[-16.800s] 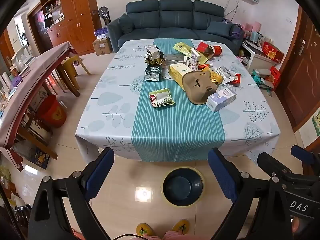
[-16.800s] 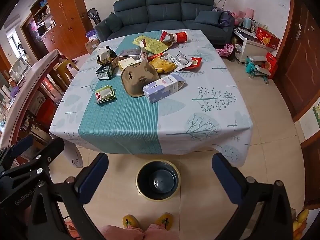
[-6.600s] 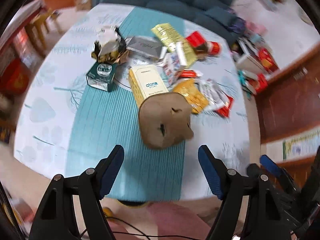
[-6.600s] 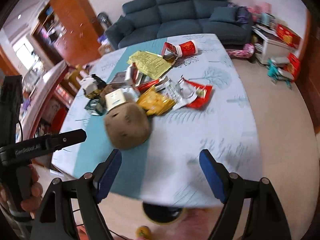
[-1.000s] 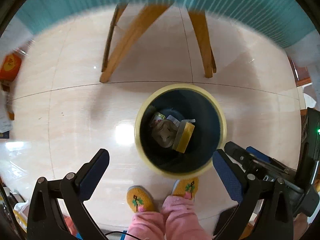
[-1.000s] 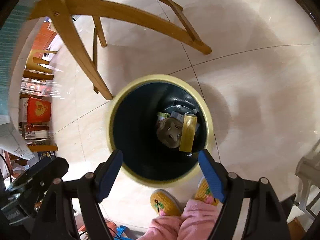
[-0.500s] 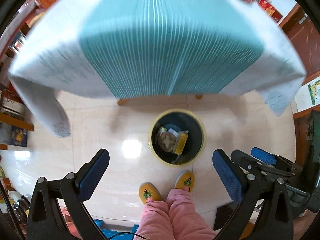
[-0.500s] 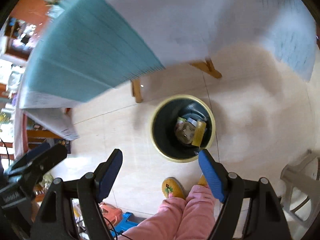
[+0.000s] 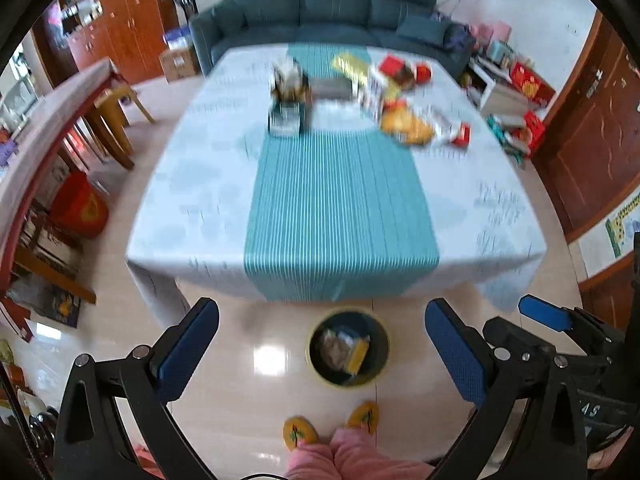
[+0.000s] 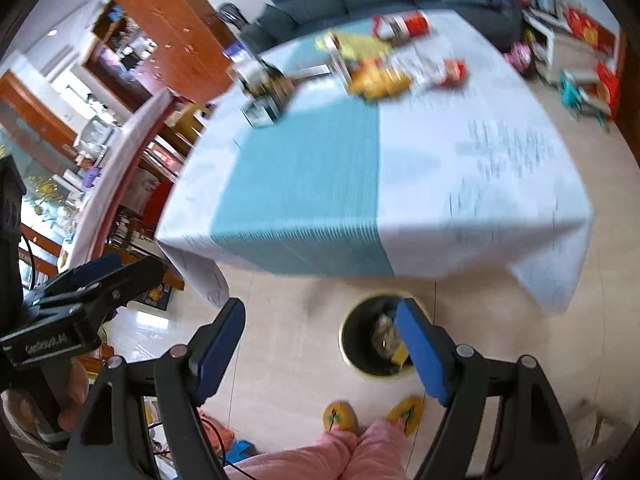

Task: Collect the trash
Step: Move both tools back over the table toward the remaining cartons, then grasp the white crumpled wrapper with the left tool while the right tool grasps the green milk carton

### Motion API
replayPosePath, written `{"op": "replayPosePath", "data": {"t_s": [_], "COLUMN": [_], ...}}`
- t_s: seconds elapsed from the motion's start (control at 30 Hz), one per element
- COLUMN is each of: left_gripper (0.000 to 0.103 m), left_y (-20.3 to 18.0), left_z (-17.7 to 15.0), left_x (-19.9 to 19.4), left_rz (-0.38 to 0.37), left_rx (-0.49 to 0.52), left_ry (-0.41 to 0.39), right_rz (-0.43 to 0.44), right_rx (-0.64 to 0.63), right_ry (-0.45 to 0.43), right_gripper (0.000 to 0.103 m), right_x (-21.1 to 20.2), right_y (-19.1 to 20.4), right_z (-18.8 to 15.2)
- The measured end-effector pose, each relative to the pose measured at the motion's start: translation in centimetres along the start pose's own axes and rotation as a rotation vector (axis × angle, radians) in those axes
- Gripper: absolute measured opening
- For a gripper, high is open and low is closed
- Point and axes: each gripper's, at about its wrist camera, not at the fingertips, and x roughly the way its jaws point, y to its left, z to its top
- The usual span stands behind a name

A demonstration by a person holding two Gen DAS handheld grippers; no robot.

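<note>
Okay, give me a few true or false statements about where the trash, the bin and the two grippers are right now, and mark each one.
1. The bin stands on the floor in front of the table. True.
2. The bin holds nothing. False: a brown piece and a yellow box lie inside it.
3. The left gripper grips a wrapper. False: its jaws stand open with nothing between them.
4. The right gripper is open and holds nothing. True.
5. Trash remains at the table's far end, such as the orange snack bag. True.
6. The teal runner's near half is covered with boxes. False: that part is bare.
</note>
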Motion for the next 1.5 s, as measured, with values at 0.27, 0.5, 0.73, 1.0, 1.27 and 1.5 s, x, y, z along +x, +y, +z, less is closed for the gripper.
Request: {"op": "replayPosePath", "data": {"t_s": [0.27,0.5,0.73,1.0,1.27,1.5], "left_gripper": [0.088,0.088,0.088,0.088,0.088,0.066], "left_y": [-1.2,0.8,3.7,6.9,7.7,7.7], "left_z": [5.4,9.2,14.4,23.5,29.1,30.7], "left_x": [-1.9,0.6,4.8,12.7,22.2,27.5], "left_rz": [0.033,0.002,-0.053,-0.126,-0.173,-0.247], "left_rx": [-0.068,-0.103,-0.075,0.075,0.165,0.157], "left_ry": [-0.048,-0.003,0.005,0.11,0.265,0.352], "right_rz": [0.024,0.023,-0.006,-0.08,-0.167,-0.21], "right_rx": [-0.118,-0.173,-0.151,0.013,0.193,0.271], "right_ry": [-0.128,-0.179,-0.177,-0.15,-0.129,-0.087], "right_gripper": [0.079,0.079,0.079,0.079,0.079,0.079], "right_x": [-3.2,-2.9,0.5,7.7,14.3,17.4], "right_y": [1.3,2.8,4.4,6.3,6.7,6.7], "right_z": [6.2,11.0,14.4,18.9,21.8,22.3]}}
